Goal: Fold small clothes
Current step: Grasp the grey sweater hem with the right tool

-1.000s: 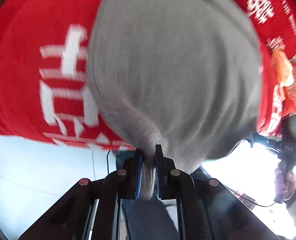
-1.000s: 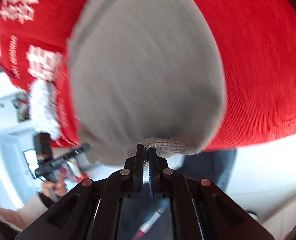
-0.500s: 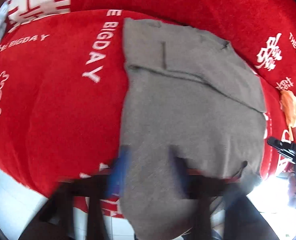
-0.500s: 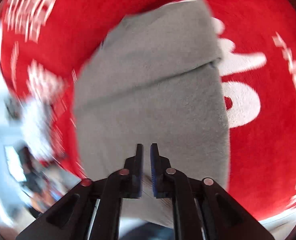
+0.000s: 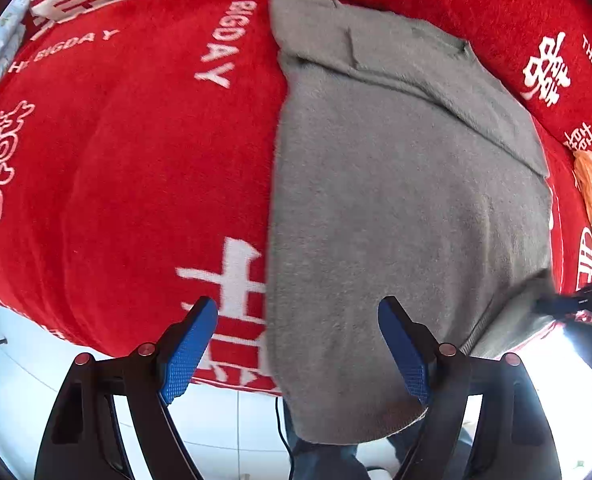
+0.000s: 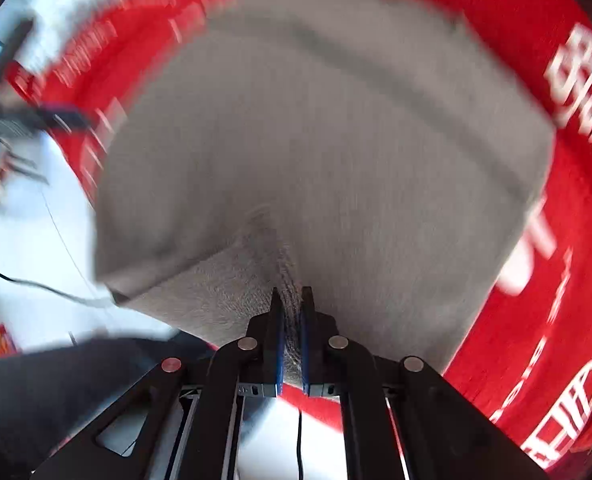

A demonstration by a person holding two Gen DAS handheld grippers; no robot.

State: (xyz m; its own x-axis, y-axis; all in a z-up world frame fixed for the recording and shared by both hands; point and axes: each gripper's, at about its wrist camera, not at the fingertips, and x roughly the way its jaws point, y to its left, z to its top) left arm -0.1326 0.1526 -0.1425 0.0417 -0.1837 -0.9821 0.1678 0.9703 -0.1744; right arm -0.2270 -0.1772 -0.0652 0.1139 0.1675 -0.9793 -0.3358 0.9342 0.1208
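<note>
- Roughly mid-fold: grey garment (image 5: pixel 396 208) lies spread on the red blanket (image 5: pixel 135 152), which looks to be on a bed; near hem hangs over the edge towards the floor.
- Done so far, judging by the layout: one fold line runs across the far part of the garment, with a layer lying over it. The rest is a single flat panel, no compact bundle yet.
- Left gripper (image 5: pixel 298 344): fingers wide apart and opening, nothing clamped. They straddle the garment's left near edge without pressing it.
- Right gripper (image 6: pixel 289 332): fingers together, clamped on a bunched bit of the grey hem, which puckers up into them. That view is heavily motion-blurred, so exact hem position is unclear.
- Left to do, my estimate: carry the pinched edge over, flatten, likely another fold to finish.
- Versus a second ago: both grippers then pinched the garment and it hung up close, filling both views. Now it is laid out flat and the left one has let go.
- Half a second back the right fingers stood just over the cloth holding nothing; now they have fabric between them.
- Person's other hand with its gripper (image 5: pixel 576 304) is just visible at the right edge of the left view, blurred.
</note>
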